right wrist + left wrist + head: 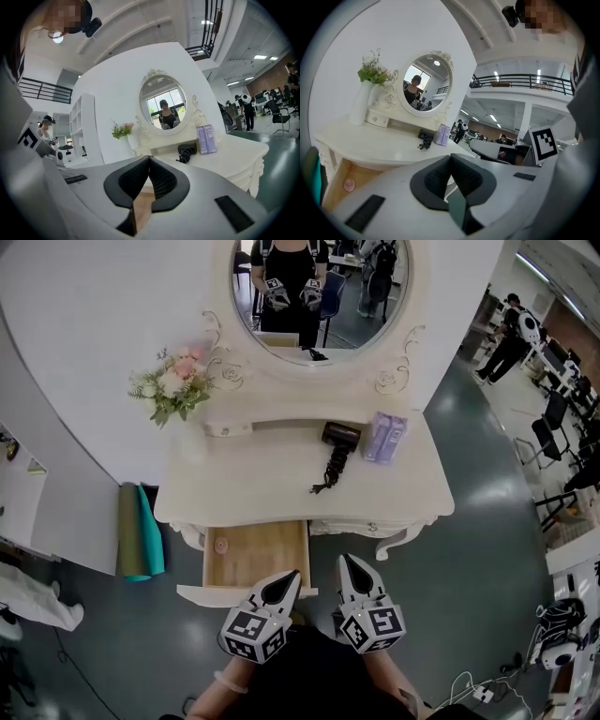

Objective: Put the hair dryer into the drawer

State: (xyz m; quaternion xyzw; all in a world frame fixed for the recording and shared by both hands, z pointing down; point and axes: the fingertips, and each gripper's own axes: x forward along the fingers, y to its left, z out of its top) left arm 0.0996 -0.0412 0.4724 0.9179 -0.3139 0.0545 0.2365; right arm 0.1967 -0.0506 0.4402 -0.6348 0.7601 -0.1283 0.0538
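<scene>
A black hair dryer [338,438] with a coiled cord lies on the white dressing table [262,486], right of centre; it also shows as the hair dryer [425,137] and the hair dryer [187,151] in the gripper views. The left drawer [255,552] stands pulled out, wooden inside, with a small pink thing [221,545] at its back left. My left gripper [289,580] is shut and empty just above the drawer's front right corner. My right gripper [352,564] is shut and empty beside it, short of the table's front edge. Both are far from the dryer.
A purple packet [385,437] lies right of the dryer. A vase of flowers [173,381] stands at the table's back left under an oval mirror [319,292]. Green and teal rolls [141,531] lean at the table's left. People and chairs stand at the far right.
</scene>
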